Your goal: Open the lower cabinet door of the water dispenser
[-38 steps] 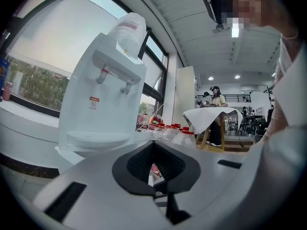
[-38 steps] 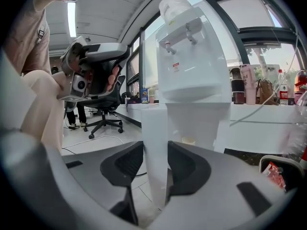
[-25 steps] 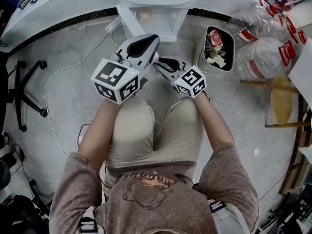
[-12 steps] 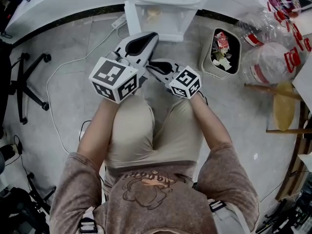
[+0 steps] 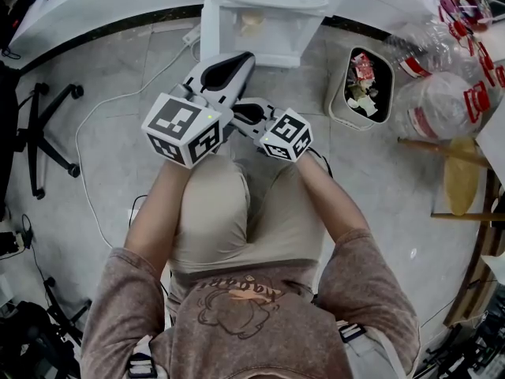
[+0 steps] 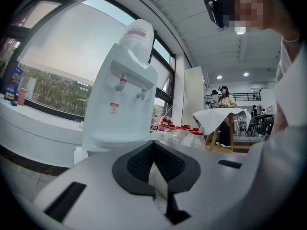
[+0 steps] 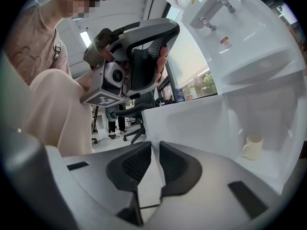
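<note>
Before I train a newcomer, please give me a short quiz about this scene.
1. True or false: the lower cabinet door of the white plastic water dispenser is shut.
2. What stands inside the lower cabinet? A) a cream mug B) a red bottle C) a folded cloth
3. Fill in: in the head view, the white waste bin full of rubbish stands to the dispenser's ____.
Key: 1 false; 2 A; 3 right.

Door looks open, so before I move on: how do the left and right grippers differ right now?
The left gripper has its jaws together; on the right gripper they have just been closing and show a narrow gap. The left gripper faces the water dispenser; the right gripper faces the open cabinet with a mug. Both are empty.
</note>
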Action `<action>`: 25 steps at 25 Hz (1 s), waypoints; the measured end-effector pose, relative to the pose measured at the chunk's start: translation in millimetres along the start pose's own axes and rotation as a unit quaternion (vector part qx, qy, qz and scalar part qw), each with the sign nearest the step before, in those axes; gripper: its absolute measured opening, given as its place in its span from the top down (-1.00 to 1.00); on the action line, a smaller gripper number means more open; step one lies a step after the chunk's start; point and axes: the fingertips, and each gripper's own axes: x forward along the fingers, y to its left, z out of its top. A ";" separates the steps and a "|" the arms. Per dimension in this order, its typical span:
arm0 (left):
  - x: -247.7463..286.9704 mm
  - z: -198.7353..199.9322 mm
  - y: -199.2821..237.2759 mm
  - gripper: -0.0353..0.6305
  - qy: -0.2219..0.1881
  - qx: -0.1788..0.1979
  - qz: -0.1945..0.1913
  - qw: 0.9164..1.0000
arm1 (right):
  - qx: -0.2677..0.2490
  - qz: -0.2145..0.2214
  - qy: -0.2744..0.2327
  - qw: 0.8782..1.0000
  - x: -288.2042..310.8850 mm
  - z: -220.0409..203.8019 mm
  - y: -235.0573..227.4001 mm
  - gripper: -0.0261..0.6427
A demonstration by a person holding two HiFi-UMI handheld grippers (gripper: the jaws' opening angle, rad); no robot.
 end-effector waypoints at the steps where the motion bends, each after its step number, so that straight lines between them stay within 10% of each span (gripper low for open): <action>1: 0.7 -0.4 0.4 0.86 0.001 0.000 0.000 1.000 | 0.000 0.002 0.000 1.000 0.8 0.2 0.5 0.74; 14: 15.8 5.2 8.7 0.86 0.007 0.014 0.000 1.000 | 0.014 -0.037 -0.020 0.999 -43.4 32.2 -15.8 0.90; 25: 16.5 135.4 -1.1 0.86 0.023 0.011 -0.017 1.000 | 0.049 -0.161 -0.058 0.984 -131.3 202.3 -28.0 0.91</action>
